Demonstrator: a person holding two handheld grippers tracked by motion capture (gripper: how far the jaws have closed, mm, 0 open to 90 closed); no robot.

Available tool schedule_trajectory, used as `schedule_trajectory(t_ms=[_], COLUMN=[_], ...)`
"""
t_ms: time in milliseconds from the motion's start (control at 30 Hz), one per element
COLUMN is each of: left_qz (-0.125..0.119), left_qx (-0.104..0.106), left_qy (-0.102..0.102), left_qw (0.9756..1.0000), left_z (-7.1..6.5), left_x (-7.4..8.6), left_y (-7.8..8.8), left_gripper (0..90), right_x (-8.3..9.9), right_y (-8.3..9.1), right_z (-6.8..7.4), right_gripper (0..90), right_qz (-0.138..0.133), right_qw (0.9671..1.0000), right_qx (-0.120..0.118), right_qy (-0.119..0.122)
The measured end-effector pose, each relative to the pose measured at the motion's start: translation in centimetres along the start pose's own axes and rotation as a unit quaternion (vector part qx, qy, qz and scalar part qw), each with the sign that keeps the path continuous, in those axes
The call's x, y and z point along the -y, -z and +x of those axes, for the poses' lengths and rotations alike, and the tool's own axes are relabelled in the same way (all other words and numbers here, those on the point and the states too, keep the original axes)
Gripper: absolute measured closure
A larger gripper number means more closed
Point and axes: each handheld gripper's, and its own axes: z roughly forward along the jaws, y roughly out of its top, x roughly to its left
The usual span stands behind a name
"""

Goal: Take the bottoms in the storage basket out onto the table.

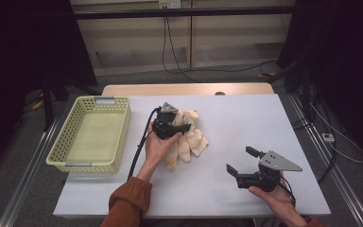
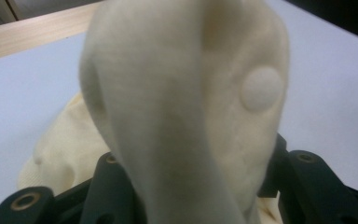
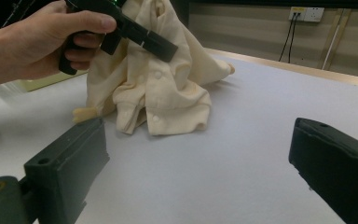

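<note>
A cream button-up shirt (image 1: 192,142) lies bunched near the middle of the white table (image 1: 246,118). My left gripper (image 1: 183,127) is over its left part and shut on a thick fold. In the left gripper view that fold (image 2: 182,93), with a round button (image 2: 262,88), rises between the two black jaws. From the right gripper view, the shirt (image 3: 163,93) hangs like a tent from the left gripper (image 3: 156,44), its hem resting on the table. My right gripper (image 1: 240,159) stands open near the front right, jaws wide apart (image 3: 200,158), nothing between them.
A pale yellow-green mesh basket (image 1: 59,146) stands at the table's left edge, with nothing visible inside. A wooden strip (image 1: 189,89) runs along the far edge. Cables hang down the wall behind. Bare tabletop lies between the shirt and the right gripper.
</note>
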Motion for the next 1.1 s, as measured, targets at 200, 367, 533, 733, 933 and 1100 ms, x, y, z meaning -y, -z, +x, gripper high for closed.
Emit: schedule_trajectory(t_ms=[200, 367, 533, 733, 933, 1100], left_qz=[0.007, 0.013, 0.014, 0.005, -0.003, -0.011], left_qx=[0.004, -0.001, -0.013, -0.024, -0.040, -0.038], left_qy=[0.008, 0.001, -0.005, -0.015, 0.000, 0.029], left_qw=[0.9999, 0.9999, 0.9998, 0.9996, 0.9992, 0.9988], left_z=[0.4, 0.7, 1.1, 1.8, 2.5, 2.8], left_x=[0.4, 0.7, 0.9, 1.2, 1.3, 1.4], left_y=[-1.0, -1.6, -2.1, -2.6, -2.8, -3.0], left_gripper=[52.5, 52.6, 54.2, 55.2, 55.2, 55.2], right_x=[0.0, 0.0, 0.0, 0.0, 0.0, 0.0], right_y=[0.0, 0.0, 0.0, 0.1, 0.1, 0.1], right_z=[0.0, 0.0, 0.0, 0.0, 0.0, 0.0], right_gripper=[4.3, 4.3, 4.3, 4.3, 4.3, 4.3], right_qz=[0.001, 0.000, 0.000, 0.001, 0.000, 0.000], right_qw=[1.0000, 1.0000, 1.0000, 1.0000, 1.0000, 1.0000], right_qx=[0.000, 0.000, 0.000, -0.001, -0.001, -0.002], right_qy=[0.000, 0.000, 0.000, 0.000, 0.000, 0.000])
